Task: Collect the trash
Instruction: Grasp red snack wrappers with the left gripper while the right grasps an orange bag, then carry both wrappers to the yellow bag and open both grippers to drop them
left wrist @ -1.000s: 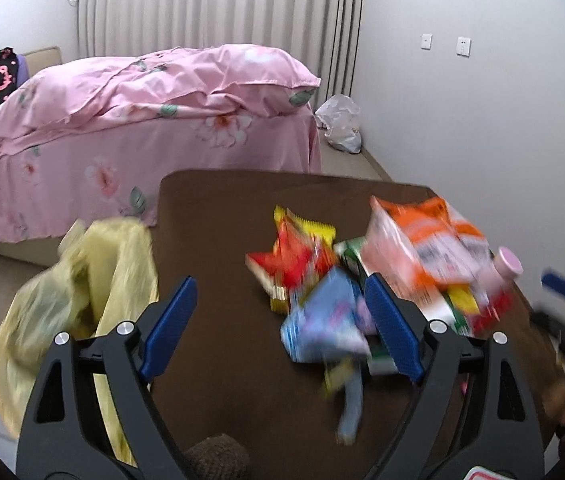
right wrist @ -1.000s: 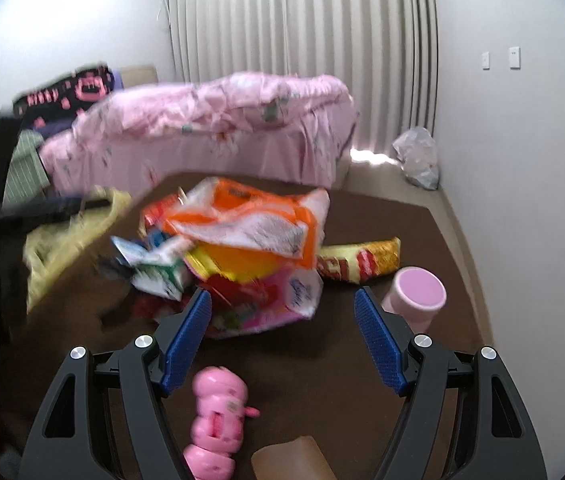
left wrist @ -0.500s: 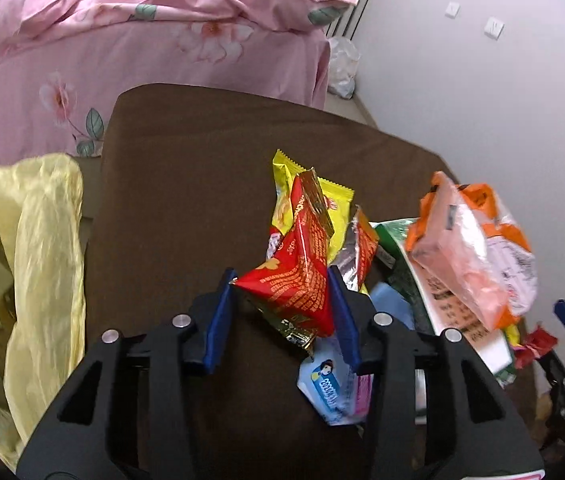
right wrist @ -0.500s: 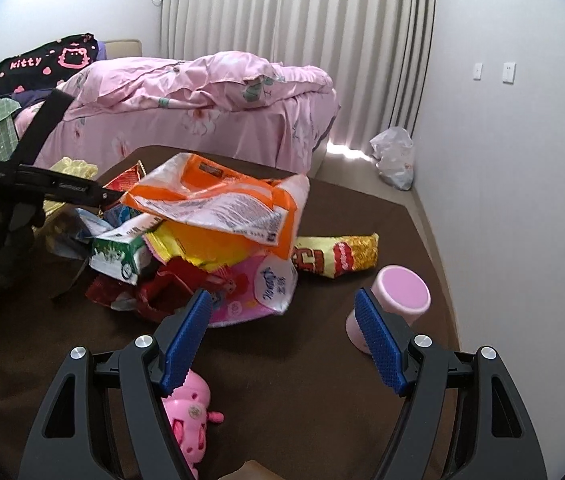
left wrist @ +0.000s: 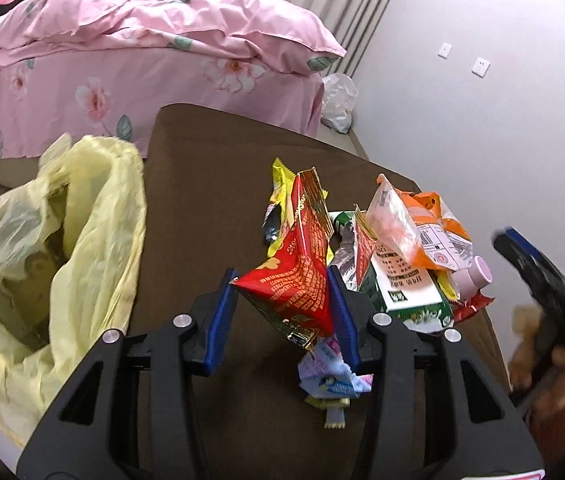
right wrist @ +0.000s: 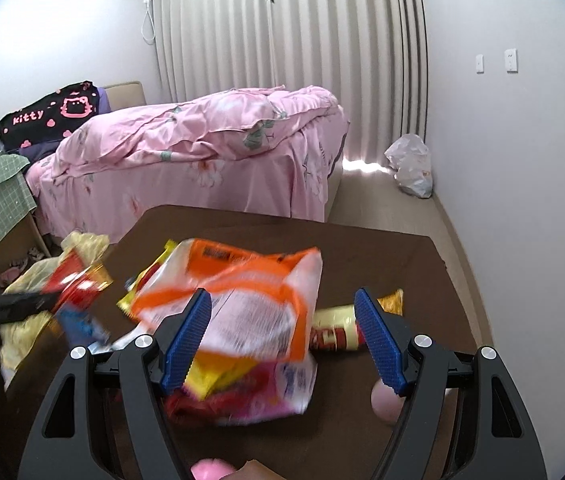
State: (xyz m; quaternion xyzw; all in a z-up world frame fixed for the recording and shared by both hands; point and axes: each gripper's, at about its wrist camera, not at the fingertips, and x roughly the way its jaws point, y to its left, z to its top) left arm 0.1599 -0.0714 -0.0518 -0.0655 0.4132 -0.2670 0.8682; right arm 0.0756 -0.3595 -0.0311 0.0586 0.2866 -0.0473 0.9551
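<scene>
Left tool (left wrist: 282, 300): clamped on red snack wrapper (left wrist: 296, 280), lifted for yellow bin bag (left wrist: 54, 248) beside bench (left wrist: 202, 168).
Right tool (right wrist: 282, 336): fingers apart, over orange packet (right wrist: 242, 300).

Black tool (left wrist: 282, 304) frames; blue ribbed pads (right wrist: 186, 338); silver screws.

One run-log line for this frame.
left gripper: shut on red snack packet | right gripper: open | yellow bag: open, left of table

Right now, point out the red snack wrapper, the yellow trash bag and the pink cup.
red snack wrapper (left wrist: 294, 280): left wrist view, printed front face.
yellow trash bag (left wrist: 94, 216): left wrist view, crumpled right wall.
pink cup (left wrist: 476, 276): left wrist view, its side.
</scene>
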